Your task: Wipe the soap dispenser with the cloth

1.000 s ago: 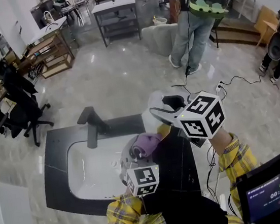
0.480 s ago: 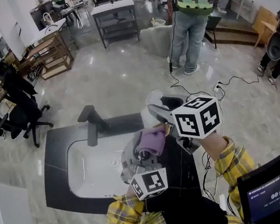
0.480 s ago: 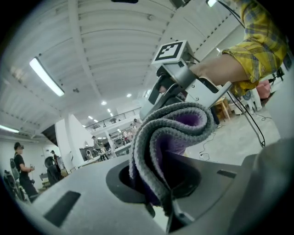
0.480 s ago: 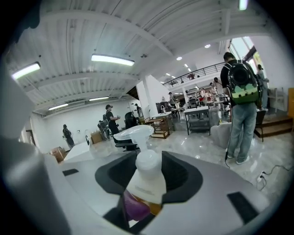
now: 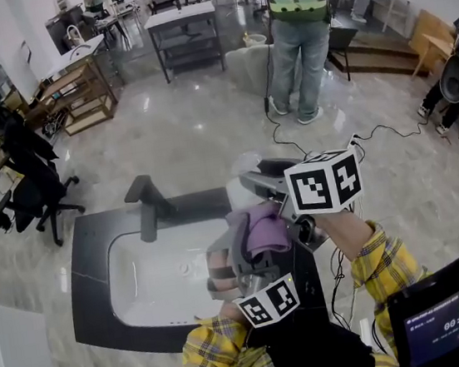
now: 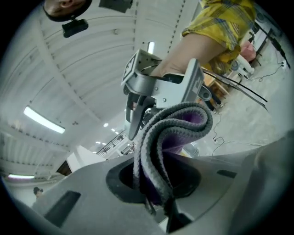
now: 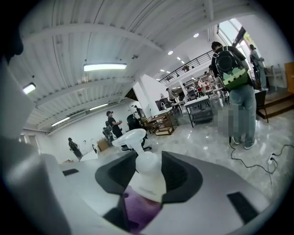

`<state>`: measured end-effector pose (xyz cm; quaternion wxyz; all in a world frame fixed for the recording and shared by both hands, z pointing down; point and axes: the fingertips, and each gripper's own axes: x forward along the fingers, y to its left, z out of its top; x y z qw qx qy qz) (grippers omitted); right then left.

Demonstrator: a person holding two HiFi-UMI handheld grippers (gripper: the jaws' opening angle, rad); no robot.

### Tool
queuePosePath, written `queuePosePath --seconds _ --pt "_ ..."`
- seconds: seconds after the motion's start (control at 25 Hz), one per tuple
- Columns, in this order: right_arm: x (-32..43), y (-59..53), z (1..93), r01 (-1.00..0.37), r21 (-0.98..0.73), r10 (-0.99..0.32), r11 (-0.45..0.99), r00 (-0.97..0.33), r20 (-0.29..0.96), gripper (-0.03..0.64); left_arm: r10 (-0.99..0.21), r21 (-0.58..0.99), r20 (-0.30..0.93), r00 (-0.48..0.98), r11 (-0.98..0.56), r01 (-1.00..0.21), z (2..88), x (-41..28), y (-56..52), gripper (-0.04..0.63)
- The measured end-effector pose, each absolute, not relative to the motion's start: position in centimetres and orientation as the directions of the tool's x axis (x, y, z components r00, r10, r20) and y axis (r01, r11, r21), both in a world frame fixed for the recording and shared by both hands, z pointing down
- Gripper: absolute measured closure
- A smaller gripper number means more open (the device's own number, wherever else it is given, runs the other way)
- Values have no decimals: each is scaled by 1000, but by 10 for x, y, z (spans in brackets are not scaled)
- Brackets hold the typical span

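In the head view my right gripper (image 5: 266,190) is shut on the white soap dispenser (image 5: 238,184) and holds it in the air above the counter's right end. In the right gripper view its pump top (image 7: 143,176) stands between the jaws of my right gripper (image 7: 147,183), with the purple cloth (image 7: 138,209) pressed just below. My left gripper (image 5: 247,252) is shut on that folded purple-and-grey cloth (image 5: 265,228) and holds it against the dispenser from the near side. Seen from the left gripper view, the cloth (image 6: 172,137) rises out of my left gripper (image 6: 156,193) towards the right gripper's body; the bottle is hidden behind it.
Below my hands is a white sink basin (image 5: 154,276) set in a dark counter (image 5: 86,239), with a black faucet (image 5: 144,202) at its far edge. A person (image 5: 298,35) stands on the floor beyond. A monitor (image 5: 452,313) is at lower right, an office chair (image 5: 33,187) at left.
My left gripper has risen and shifted right with the cloth, rolling as it went. The right gripper has rolled in place. The person at the back has stepped left.
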<state>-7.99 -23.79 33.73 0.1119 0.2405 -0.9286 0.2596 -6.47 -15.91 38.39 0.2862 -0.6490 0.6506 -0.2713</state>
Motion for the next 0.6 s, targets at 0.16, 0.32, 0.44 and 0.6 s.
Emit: queuePosePath --seconds 0.16,0.32,0.44,0.6 --pt "-80 -237 338 -494 -428 -379 757 -865 329 456 -998 -733 59 29 -63 -677 407 -52 -163 523" --pt "-81 -238 338 -476 -431 -363 766 -875 322 456 -990 -721 133 36 -121 -682 432 -50 -167 523" --pt "-80 -237 337 -470 -431 -358 770 -878 317 456 -986 -729 161 38 -144 -669 443 -49 -169 523" --pt "-81 -237 337 -460 -430 -348 777 -883 316 456 -976 -728 215 36 -185 -660 462 -49 -170 523"
